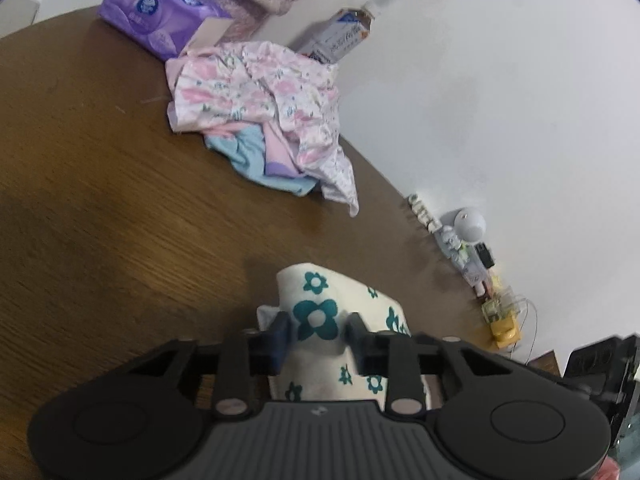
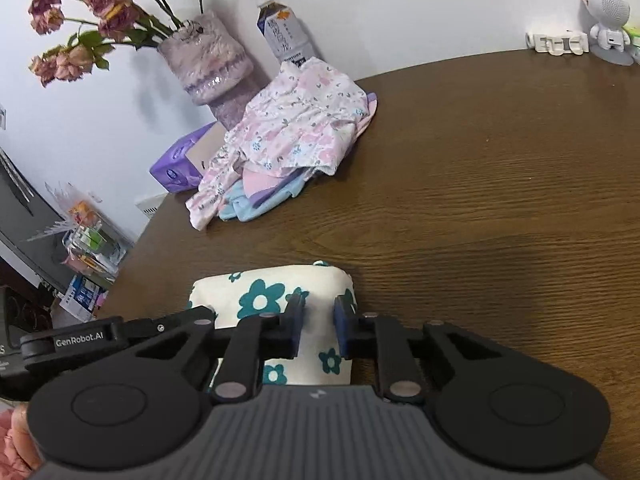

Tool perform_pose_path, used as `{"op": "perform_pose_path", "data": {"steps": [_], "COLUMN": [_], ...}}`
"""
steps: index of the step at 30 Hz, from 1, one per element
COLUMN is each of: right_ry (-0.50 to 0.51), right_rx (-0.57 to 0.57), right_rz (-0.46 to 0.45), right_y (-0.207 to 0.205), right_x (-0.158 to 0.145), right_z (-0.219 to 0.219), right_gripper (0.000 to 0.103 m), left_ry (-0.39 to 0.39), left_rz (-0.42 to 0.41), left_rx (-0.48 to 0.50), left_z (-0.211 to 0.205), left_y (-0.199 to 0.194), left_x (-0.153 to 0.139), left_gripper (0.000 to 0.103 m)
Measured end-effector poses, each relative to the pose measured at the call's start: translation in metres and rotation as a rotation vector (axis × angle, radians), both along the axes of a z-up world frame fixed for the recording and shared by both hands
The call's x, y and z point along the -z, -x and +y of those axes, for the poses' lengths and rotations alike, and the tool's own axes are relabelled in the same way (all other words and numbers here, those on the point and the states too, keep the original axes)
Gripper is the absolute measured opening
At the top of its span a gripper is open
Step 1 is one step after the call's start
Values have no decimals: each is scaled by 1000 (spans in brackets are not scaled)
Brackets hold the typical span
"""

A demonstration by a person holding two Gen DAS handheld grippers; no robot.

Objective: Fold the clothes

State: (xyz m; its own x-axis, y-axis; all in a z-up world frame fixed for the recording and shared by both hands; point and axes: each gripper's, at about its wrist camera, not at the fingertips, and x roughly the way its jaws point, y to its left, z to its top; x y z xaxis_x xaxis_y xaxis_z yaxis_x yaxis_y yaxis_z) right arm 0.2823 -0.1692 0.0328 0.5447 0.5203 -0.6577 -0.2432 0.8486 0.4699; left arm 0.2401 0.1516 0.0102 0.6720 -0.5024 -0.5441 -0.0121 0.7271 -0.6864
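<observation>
Both grippers, left (image 1: 316, 326) & right (image 2: 318, 320), are hovering part-open w/ nothing gripped, over the folded cloth (image 2: 280, 284); keep jaws clear, lifting straight off.

A purple tissue pack (image 2: 176, 164) is lying at the far edge of the brown wooden table (image 2: 500, 184), just beside a vase wrapped in fuzzy pink and lilac cloth (image 2: 206, 62) that is holding dried pink roses (image 2: 80, 20). A drink bottle with a white label (image 2: 282, 32) is standing against the white wall (image 2: 400, 8). Near the table's other end a small white robot figurine (image 2: 606, 16) is standing beside a row of white block letters (image 2: 558, 43). Clear boxes of small clutter (image 2: 90, 240) are sitting off the table's edge
</observation>
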Motion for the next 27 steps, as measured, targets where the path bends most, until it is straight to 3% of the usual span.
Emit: {"op": "perform_pose_path", "data": {"steps": [1, 8, 9, 11, 13, 15, 16, 17, 18, 19, 20, 21, 22, 23, 25, 26, 27], "right_ry": [-8, -71, -78, -80, -62, -66, -67, -69, -71, -69, -66, -65, -65, -60, -72, -73, -73], "right_rx": [6, 7, 5, -12, -27, -19, -17, -17, -17, -22, -26, -36, -45, -42, -27, -22, -17], "right_rz": [1, 16, 17, 12, -5, -15, -18, -25, -32, -32, -30, -21, -12, -20, -35, -45, -57], "right_y": [2, 35, 39, 43, 47, 51, 55, 59, 63, 65, 67, 68, 69, 72, 79, 84, 89], "right_x": [-1, 5, 7, 10, 10, 6, 5, 4, 3, 6, 8, 12, 16, 16, 13, 11, 9], "right_z": [-3, -26, -27, -23, -18, -19, -22, -24, -26, -26, -26, -23, -21, -20, -25, -29, -32], "right_gripper": [42, 42, 40, 18, 16, 16, 18, 21, 33, 38, 36, 17, 14, 14, 21, 25, 37], "left_ry": [-18, -96, -111, -130, -130, -122, -119, -125, -136, -146, -145, -139, -136, -128, -96, -101, -116], "left_rz": [2, -24, -27, -34, -45, -55, -62, -69, -74, -79, -74, -68, -65, -63, -72, -79, -83], "left_rx": [-12, 47, 62, 82, 78, 60, 54, 58, 66, 74, 89, 93, 87, 81, 87, 97, 109], "left_z": [0, -6, -10, -17, -19, -17, -17, -18, -21, -23, -26, -27, -27, -26, -22, -23, -24], "left_y": [1, 39, 42, 47, 50, 58, 62, 64, 66, 67, 66, 66, 67, 69, 75, 80, 84], "left_x": [-1, -10, -9, -7, -5, -8, -10, -10, -10, -9, -7, -6, -5, -5, -8, -9, -11], "left_gripper": [46, 48, 47, 22, 23, 34, 50, 57, 55, 45, 26, 27, 29, 40, 63, 63, 63]}}
